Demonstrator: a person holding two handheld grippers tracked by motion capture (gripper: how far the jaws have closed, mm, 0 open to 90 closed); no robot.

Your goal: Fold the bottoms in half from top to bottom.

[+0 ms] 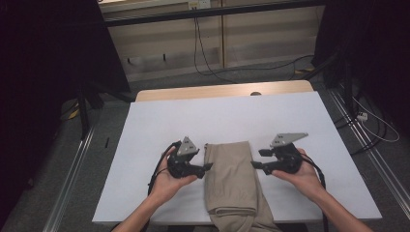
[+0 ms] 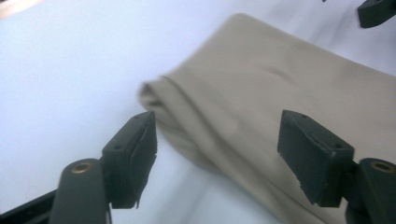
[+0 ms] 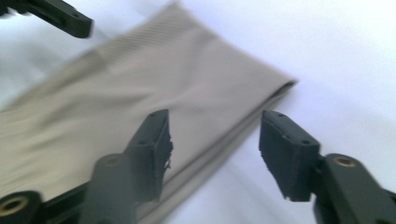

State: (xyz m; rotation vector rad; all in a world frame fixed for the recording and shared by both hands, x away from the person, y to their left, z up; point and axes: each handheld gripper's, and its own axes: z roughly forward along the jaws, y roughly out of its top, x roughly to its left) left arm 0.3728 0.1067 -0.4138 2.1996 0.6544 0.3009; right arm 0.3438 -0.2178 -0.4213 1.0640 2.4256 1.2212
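My left gripper (image 2: 217, 158) has its jaws spread wide, with nothing between them yet. In the left gripper view they sit on each side of the long edge of the cloth (image 2: 280, 93), with the folded corner up at about 11 o'clock from the gap. My right gripper (image 3: 212, 154) has its jaws spread wide too, and they also hold nothing. In the right gripper view they sit over the other long edge of the cloth (image 3: 140, 93), and the far corner is at about 1 o'clock. From the high view, the left gripper (image 1: 205, 166) is at 9 o'clock from the cloth (image 1: 232, 174) and the right gripper (image 1: 256, 165) is at 3 o'clock, both just beside it, tips pointing in. The cloth is tan, folded into a long strip, and lies in the middle of the white table (image 1: 159, 121), with its near end hanging over the table edge at 6 o'clock. I think I am at the step of getting ready to grab both sides. Next I should move each gripper in a little, dip low so one jaw slides under the edge, and then squeeze. I must catch all the layers, not just the top one. There is lots of open white table at 12 o'clock to fold or pull the cloth into, and room at 9 and 3 o'clock as well. The near edge is close to my hands (image 1: 169, 181), so I should not drag the cloth toward me.
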